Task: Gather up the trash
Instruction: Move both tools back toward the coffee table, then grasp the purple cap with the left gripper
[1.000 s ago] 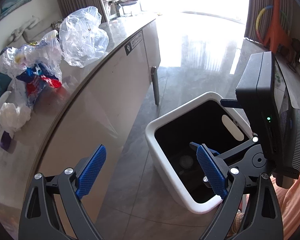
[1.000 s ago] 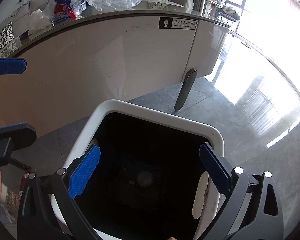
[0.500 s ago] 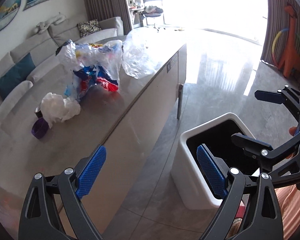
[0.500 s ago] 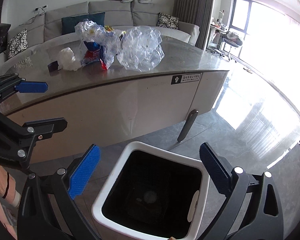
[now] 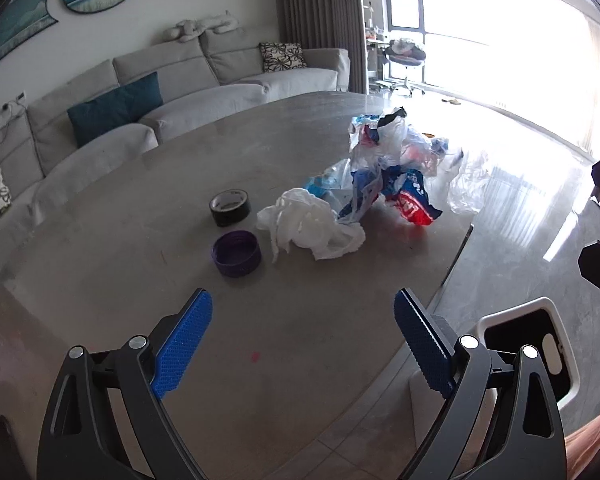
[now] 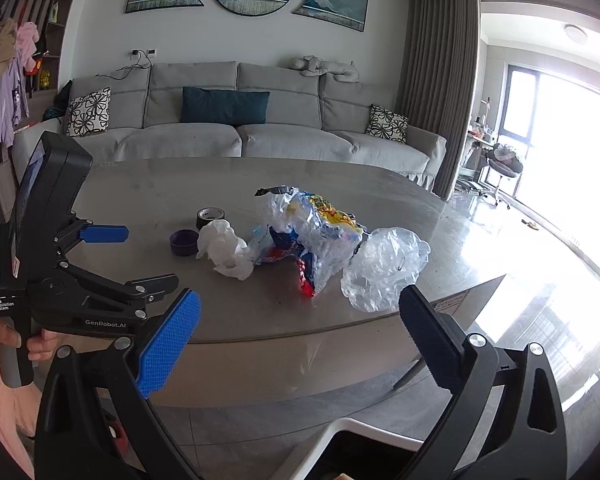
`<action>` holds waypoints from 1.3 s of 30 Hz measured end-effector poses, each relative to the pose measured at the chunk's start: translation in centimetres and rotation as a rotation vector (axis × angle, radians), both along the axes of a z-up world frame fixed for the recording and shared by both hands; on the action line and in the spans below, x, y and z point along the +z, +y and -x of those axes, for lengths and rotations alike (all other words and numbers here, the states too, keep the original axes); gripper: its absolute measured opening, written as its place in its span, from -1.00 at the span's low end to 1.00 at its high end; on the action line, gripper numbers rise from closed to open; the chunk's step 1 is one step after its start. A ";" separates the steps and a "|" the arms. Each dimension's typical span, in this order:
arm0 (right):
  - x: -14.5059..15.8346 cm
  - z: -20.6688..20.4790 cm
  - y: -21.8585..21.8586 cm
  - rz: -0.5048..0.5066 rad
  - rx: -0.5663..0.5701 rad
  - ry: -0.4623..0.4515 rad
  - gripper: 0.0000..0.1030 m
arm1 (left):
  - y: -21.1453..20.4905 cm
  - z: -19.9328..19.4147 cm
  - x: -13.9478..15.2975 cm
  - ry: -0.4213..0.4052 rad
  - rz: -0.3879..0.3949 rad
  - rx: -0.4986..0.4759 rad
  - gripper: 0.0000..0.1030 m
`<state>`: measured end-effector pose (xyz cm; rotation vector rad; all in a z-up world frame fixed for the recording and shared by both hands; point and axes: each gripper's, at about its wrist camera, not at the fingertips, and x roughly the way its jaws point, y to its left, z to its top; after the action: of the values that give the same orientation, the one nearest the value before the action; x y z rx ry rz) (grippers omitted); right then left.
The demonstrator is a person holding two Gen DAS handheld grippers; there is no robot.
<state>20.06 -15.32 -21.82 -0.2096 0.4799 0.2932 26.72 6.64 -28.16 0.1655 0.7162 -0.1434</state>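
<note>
Left gripper (image 5: 303, 328) is held above the near part of the grey surface (image 5: 140, 248), fingers wide apart, nothing between them. It is also seen from the side in the right wrist view (image 6: 140, 256), gripped by a hand (image 6: 24, 340) at the lower left. On the surface, going left to right: a black tape roll (image 5: 230, 208), a purple lid (image 5: 237, 253) just in front of it, a crumpled white tissue (image 5: 312, 230) beside the lid, then a crumpled pile of printed plastic wrappers (image 5: 388, 168) touching the tissue, then a clear plastic bag (image 6: 384, 272) near the surface edge. All trash is seen lying on the surface, well apart from both grippers. A white bin (image 5: 540, 344) with a dark inside is seen on the floor at lower right, beside the surface. Right gripper (image 6: 300, 344) is held off the surface edge above the bin rim (image 6: 340, 432), fingers wide apart, empty.
</note>
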 end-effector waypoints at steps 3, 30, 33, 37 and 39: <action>-0.6 -1.4 2.0 0.014 0.024 -0.005 0.92 | 1.0 -1.3 -0.8 0.013 -0.033 -0.019 0.79; -3.5 -11.4 7.6 -0.001 0.090 0.065 0.92 | 5.2 -12.6 -5.4 0.196 -0.023 -0.108 0.76; -3.6 -11.2 7.8 0.005 0.098 0.064 0.92 | 5.1 -12.5 -5.4 0.192 -0.025 -0.112 0.71; -3.5 -11.1 7.7 0.005 0.098 0.066 0.92 | 4.8 -12.0 -5.4 0.184 -0.023 -0.143 0.50; -3.7 -11.2 7.5 0.006 0.094 0.069 0.92 | 4.2 -11.6 -5.1 0.164 -0.033 -0.176 -0.08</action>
<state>31.24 -7.81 -25.55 -0.2291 0.5396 0.3922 38.27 10.87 -33.27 0.2509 0.8680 -0.3158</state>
